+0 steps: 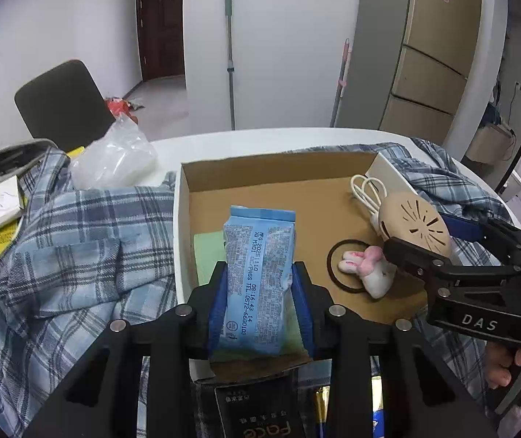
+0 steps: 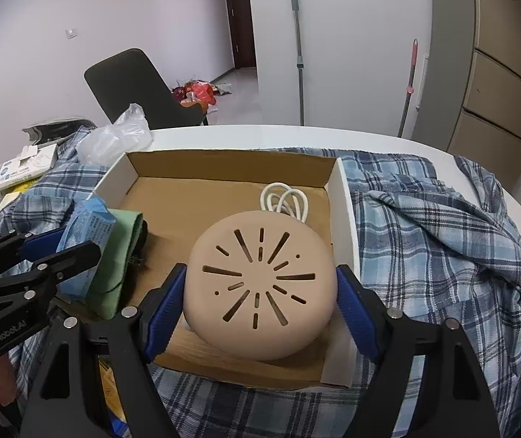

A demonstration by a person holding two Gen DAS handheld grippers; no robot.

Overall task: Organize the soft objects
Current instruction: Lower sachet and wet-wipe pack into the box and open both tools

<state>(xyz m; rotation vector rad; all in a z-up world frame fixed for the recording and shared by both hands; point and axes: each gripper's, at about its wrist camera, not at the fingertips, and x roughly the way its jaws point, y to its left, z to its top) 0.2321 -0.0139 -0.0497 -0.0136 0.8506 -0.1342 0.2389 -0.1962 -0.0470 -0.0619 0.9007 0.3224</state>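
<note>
My left gripper (image 1: 260,268) is shut on a blue tissue pack (image 1: 258,248), held upright over the left part of a shallow cardboard box (image 1: 260,171). A green pouch (image 1: 207,255) lies under the pack. My right gripper (image 2: 262,272) is shut on a round beige slotted disc (image 2: 258,292) low over the box's (image 2: 340,215) right side. A coiled white cable (image 2: 284,200) lies behind the disc. A small pink-and-white bunny plush (image 1: 368,272) with a dark hair tie (image 1: 333,255) rests on the box floor between the grippers. In the right wrist view the left gripper (image 2: 78,241) is at the left.
A blue plaid shirt (image 2: 443,255) is spread over the white round table (image 1: 260,138) around the box. A clear plastic bag (image 1: 114,160) and small boxes (image 2: 27,171) sit at the far left. A dark chair (image 2: 132,84) stands behind the table. A black package (image 1: 260,412) lies near the front edge.
</note>
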